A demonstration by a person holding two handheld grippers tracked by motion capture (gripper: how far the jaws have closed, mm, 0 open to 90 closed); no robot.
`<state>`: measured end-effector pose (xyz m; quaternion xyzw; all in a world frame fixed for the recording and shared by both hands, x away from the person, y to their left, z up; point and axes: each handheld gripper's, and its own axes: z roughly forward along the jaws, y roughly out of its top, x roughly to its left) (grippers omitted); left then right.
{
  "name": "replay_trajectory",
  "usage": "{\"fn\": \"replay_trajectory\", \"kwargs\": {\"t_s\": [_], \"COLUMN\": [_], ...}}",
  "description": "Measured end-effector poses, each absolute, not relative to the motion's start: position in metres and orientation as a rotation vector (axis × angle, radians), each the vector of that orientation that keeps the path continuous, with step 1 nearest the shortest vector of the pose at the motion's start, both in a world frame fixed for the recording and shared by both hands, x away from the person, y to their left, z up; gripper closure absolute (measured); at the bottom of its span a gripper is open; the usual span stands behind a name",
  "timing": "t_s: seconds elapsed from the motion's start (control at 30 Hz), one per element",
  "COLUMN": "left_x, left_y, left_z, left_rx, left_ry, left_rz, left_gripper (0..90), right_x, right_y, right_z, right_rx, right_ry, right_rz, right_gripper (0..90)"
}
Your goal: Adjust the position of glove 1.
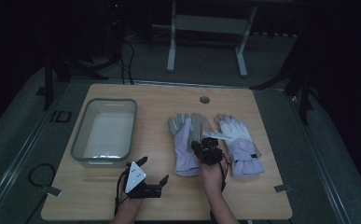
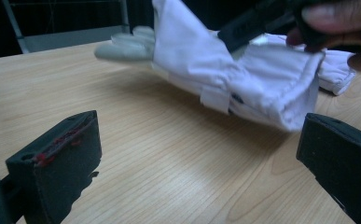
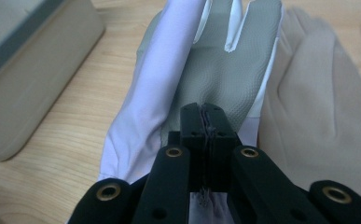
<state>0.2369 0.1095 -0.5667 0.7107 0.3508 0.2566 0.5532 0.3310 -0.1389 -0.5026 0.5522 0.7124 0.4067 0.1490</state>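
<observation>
A wooden counter (image 1: 169, 205) is seen from above, dimly lit; two winter gloves are laid side by side on it, with a clear plastic bin (image 1: 105, 131) off to the left of both claws. The lilac glove (image 1: 185, 144) is stretched lengthwise away from the person, its grey fingertips pointed to the far edge and its cuff turned to the near edge; the white glove (image 1: 238, 142) is laid just to the right of it, on the same long axis, fingers also pointed away. The right claw (image 1: 209, 148) is placed over the lilac glove's right edge, near the cuff; in the right gripper view its jaws are pressed together, and the glove's grey palm fabric (image 3: 225, 70) is seen directly beyond the tips; whether a fold of cloth is pinched cannot be told. The left claw (image 1: 154, 170) is rested low on the counter, left of the lilac glove's cuff, its jaws spread wide with nothing between them; in the left gripper view the cuff (image 2: 281, 93) is seen ahead of the spread jaws. The bin's pale floor is seen bare.
</observation>
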Motion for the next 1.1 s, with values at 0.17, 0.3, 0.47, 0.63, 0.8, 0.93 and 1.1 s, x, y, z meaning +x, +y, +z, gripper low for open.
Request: {"fn": "replay_trajectory", "kwargs": {"t_s": [0.17, 0.3, 0.47, 0.63, 0.8, 0.93, 1.1], "left_x": [0.237, 0.238, 0.238, 0.238, 0.238, 0.238, 0.239], "left_y": [0.109, 0.11, 0.109, 0.109, 0.11, 0.11, 0.11], "left_z": [-0.567, -0.567, -0.567, -0.567, -0.567, -0.567, -0.567], "left_rx": [1.68, 1.676, 1.679, 1.677, 1.675, 1.674, 1.677], "left_ry": [0.831, 0.832, 0.828, 0.832, 0.832, 0.833, 0.833], "left_rz": [0.601, 0.596, 0.594, 0.591, 0.589, 0.585, 0.587], "left_gripper": [0.0, 0.0, 0.0, 0.0, 0.0, 0.0, 0.0], "right_x": [0.332, 0.336, 0.335, 0.336, 0.345, 0.35, 0.357], "right_y": [-0.132, -0.126, -0.128, -0.133, -0.149, -0.167, -0.197], "right_z": [-0.518, -0.543, -0.541, -0.526, -0.505, -0.487, -0.471], "right_rx": [1.628, 1.665, 1.629, 1.511, 1.419, 1.345, 1.306], "right_ry": [2.044, 2.065, 2.077, 2.125, 2.189, 2.224, 2.265], "right_rz": [1.144, 1.085, 1.138, 1.095, 1.086, 1.081, 1.086], "right_gripper": [88.1, 86.3, 68.0, 56.7, 51.5, 47.9, 50.5]}}
